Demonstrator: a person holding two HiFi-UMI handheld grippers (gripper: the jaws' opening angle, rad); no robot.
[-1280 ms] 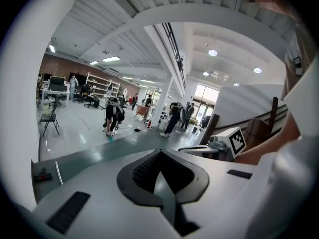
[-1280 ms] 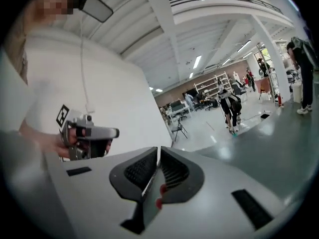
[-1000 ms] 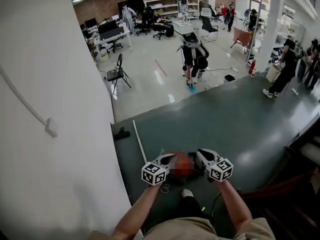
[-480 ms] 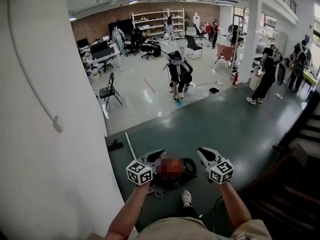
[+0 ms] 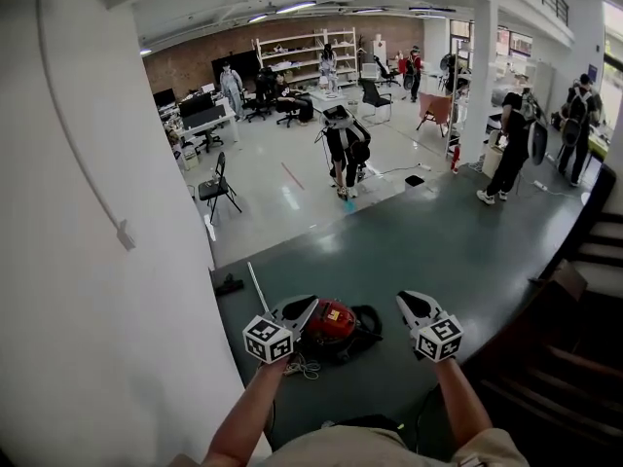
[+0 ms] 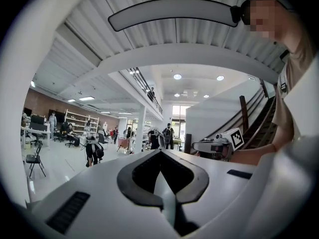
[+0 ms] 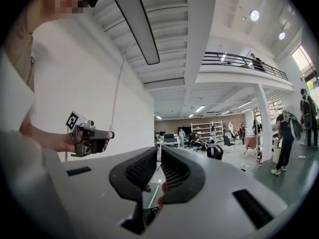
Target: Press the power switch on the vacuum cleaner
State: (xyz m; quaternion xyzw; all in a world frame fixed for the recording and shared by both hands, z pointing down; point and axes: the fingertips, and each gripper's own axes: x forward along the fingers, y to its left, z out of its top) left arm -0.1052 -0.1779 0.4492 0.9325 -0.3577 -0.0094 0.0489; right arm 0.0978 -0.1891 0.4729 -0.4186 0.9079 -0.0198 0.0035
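- Left gripper (image 5: 310, 303) is held with jaws pressed together at the tips, and nothing is pinched.
- Right gripper (image 7: 158, 156) jaws are parted by a narrow slit. Nothing is gripped, and a bit of red is seen low in the slit.
- Vacuum (image 5: 332, 324), red and black, is seen on the dark floor (image 5: 458, 241), just off the white wall (image 5: 97, 309). In the head view it lies between the two grippers, nearer the left one.
- The left gripper tip overlaps the vacuum's left edge in the head view; contact cannot be told. The right gripper is clear of it, off to its right.
- Both gripper views are aimed out across the room, not down at the vacuum.
- Versus 1.0 s ago, the grippers are spread wider. They were bunched over the vacuum then.
- The head view is tilted up since then, so more of the room is shown and the shoe at the bottom edge is gone.
- The switch cannot be made out.
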